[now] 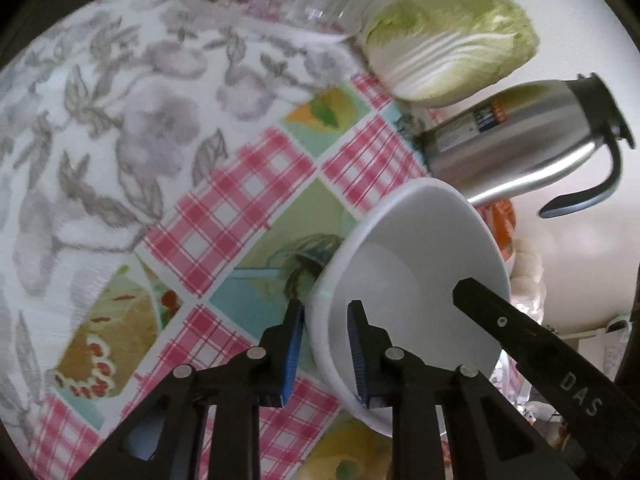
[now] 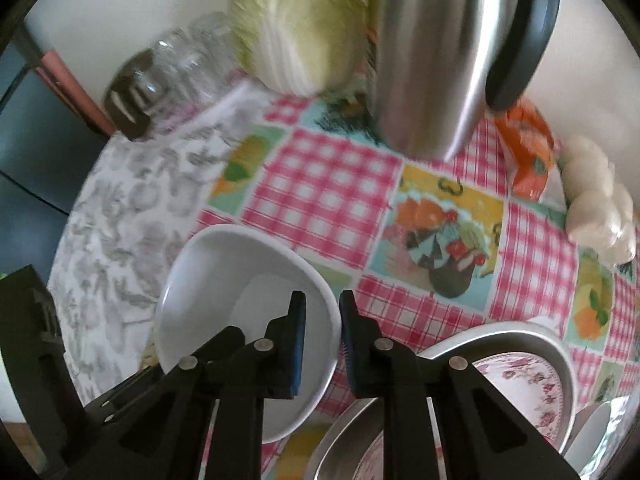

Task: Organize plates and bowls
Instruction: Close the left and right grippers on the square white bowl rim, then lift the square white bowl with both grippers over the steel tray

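White bowl [image 1: 404, 272] lifted two-handed off the checked surface [image 2: 332, 184]

Left tongs [image 1: 326, 344] clamp the bowl's near rim, right tongs [image 2: 322, 336] its opposite rim, both nearly together, probably to carry it level and tilted clear; just right sit nested steel pans [image 2: 520, 344] with a floral plate [image 2: 524, 384], a likely stacking spot, flask [image 2: 432, 56] and cabbage [image 2: 296, 28] beyond

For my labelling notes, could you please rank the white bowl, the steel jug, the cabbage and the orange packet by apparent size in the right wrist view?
1. White bowl, though it lies nearest the camera.
2. Steel jug, close behind; unsure against the bowl.
3. Cabbage.
4. Orange packet.
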Demonstrator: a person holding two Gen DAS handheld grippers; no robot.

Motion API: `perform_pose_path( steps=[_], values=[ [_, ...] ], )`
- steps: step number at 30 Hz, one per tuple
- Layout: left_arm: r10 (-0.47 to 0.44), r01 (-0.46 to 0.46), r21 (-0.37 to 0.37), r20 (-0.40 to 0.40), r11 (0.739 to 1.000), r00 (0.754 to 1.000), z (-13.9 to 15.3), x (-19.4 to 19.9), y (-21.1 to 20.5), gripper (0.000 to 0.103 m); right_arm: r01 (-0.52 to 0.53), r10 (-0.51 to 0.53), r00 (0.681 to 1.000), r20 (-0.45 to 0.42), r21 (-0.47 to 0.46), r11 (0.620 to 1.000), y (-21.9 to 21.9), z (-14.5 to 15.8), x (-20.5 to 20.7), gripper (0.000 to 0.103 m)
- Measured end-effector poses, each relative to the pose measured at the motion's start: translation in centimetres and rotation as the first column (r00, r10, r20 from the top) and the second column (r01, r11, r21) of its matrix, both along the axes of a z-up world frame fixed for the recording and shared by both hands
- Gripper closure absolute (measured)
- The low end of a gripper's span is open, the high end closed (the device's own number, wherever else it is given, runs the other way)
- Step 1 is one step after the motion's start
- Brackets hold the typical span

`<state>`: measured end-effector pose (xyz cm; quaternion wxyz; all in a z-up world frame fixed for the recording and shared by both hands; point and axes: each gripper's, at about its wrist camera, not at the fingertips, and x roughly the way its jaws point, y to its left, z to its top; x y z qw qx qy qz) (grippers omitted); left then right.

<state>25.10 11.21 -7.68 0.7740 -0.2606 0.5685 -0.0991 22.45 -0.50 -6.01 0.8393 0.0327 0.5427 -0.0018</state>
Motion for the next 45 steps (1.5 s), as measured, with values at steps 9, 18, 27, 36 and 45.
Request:
perform_pose_path(
  steps=[9, 18, 27, 36, 45],
  values=[
    [-0.035, 0.029, 0.048, 0.133, 0.998, 0.991, 5.9, -2.5, -0.8, 0.079, -0.007, 0.002, 0.992, 0.128, 0.043, 0.999, -0.9, 5.3, -4.0, 0.085],
    [-0.113, 0.089, 0.116, 0.222, 0.989, 0.968, 9.6, -4.8, -3.3, 0.079, 0.012, -0.037, 0.977, 0.211, 0.117, 0.993, -3.2, 8.6, -9.0, 0.085],
    [-0.182, 0.135, 0.189, 0.264, 0.973, 0.947, 11.9, -7.1, -6.1, 0.079, 0.040, -0.085, 0.958, 0.272, 0.168, 0.985, -5.4, 9.9, -12.6, 0.085],
    [-0.237, 0.168, 0.247, 0.287, 0.954, 0.928, 13.4, -9.2, -8.9, 0.079, 0.074, -0.154, 0.937, 0.312, 0.256, 0.964, -8.2, 9.9, -16.0, 0.085],
    [-0.278, 0.194, 0.285, 0.294, 0.939, 0.914, 14.1, -10.9, -11.6, 0.079, 0.084, -0.193, 0.919, 0.345, 0.308, 0.948, -10.8, 9.8, -18.6, 0.085]
  ],
)
